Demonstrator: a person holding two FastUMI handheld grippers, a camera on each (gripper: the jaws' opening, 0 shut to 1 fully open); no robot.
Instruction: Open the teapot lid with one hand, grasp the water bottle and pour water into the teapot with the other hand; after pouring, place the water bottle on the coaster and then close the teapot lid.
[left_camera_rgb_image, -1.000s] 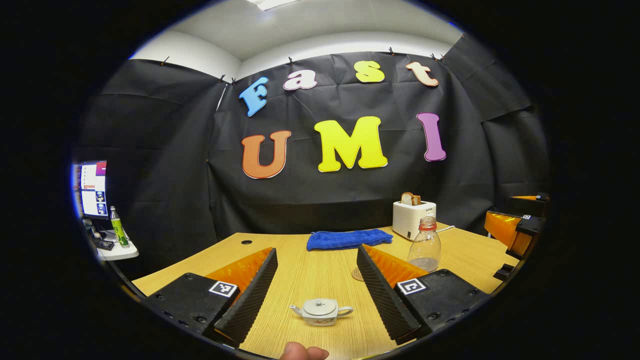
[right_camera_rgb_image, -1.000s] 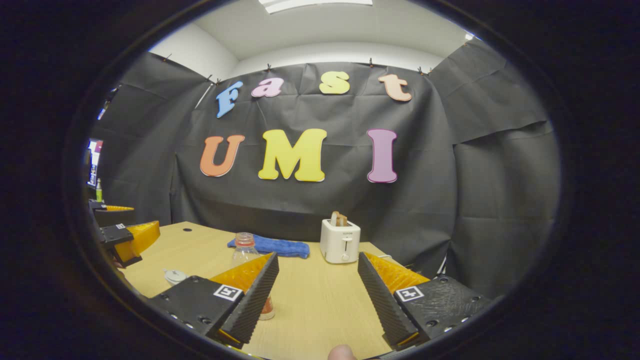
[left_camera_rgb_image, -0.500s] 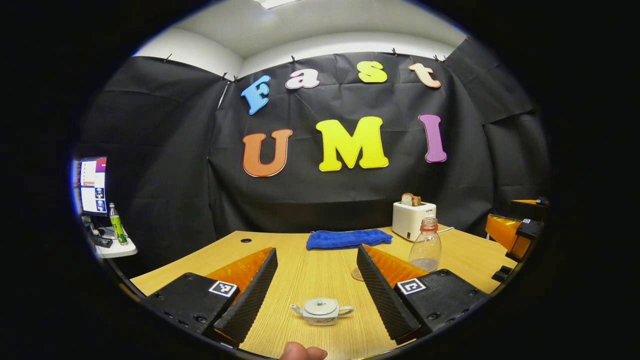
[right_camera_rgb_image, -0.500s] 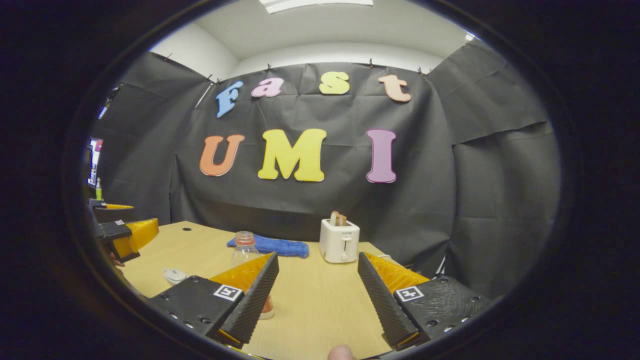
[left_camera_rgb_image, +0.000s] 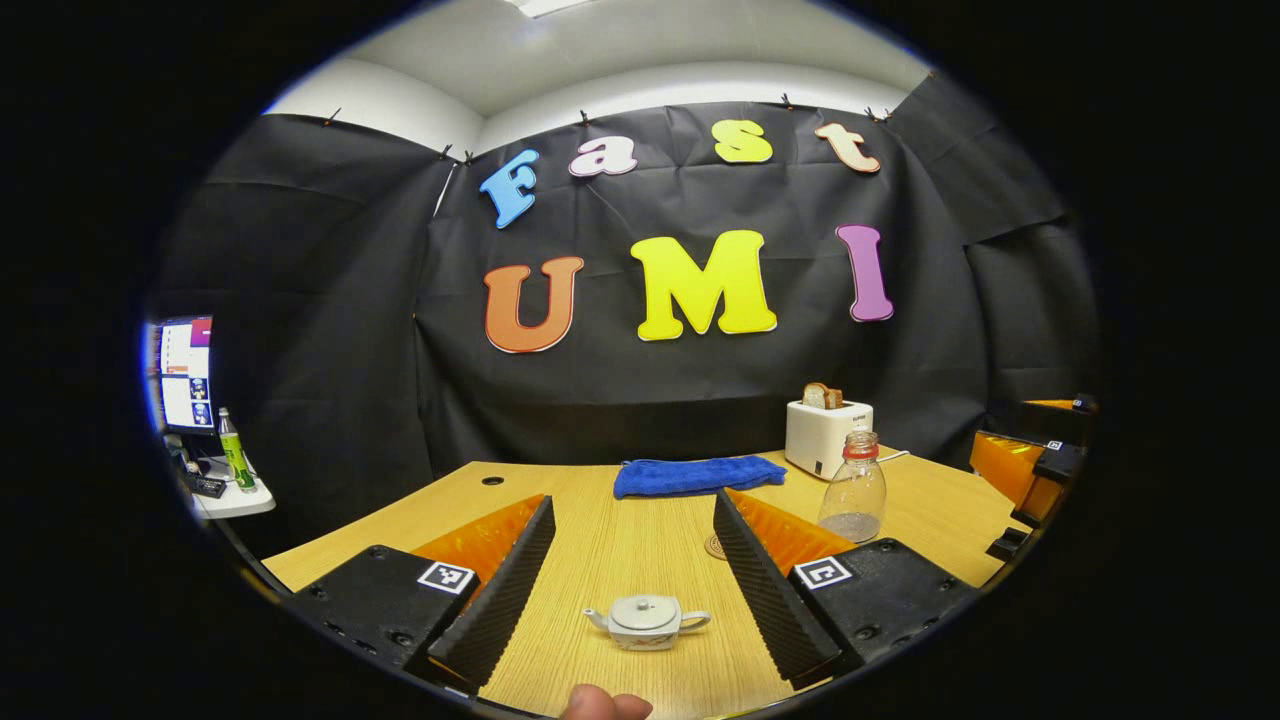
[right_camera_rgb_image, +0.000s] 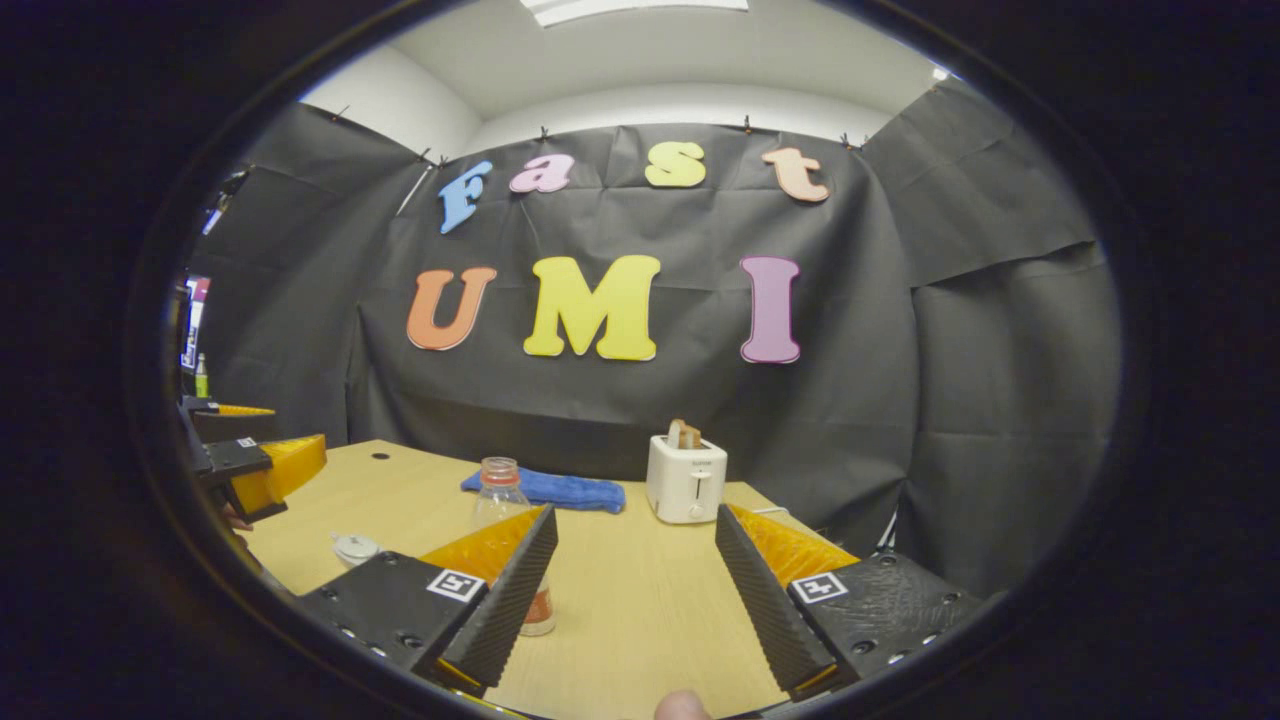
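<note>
On the wooden table (left_camera_rgb_image: 620, 540), the white toaster (left_camera_rgb_image: 826, 438) stands at the far edge with the blue towel (left_camera_rgb_image: 695, 476) just beside it. Nearer than the toaster, the clear water bottle (left_camera_rgb_image: 852, 487) stands upright, uncapped, the round coaster (left_camera_rgb_image: 714, 547) near it. Well nearer than the toaster sits the small white teapot (left_camera_rgb_image: 646, 622), lid on, between the spread fingers of the left gripper (left_camera_rgb_image: 633, 575). The right gripper (right_camera_rgb_image: 632, 585) is also open, empty, with the bottle just behind one finger.
</note>
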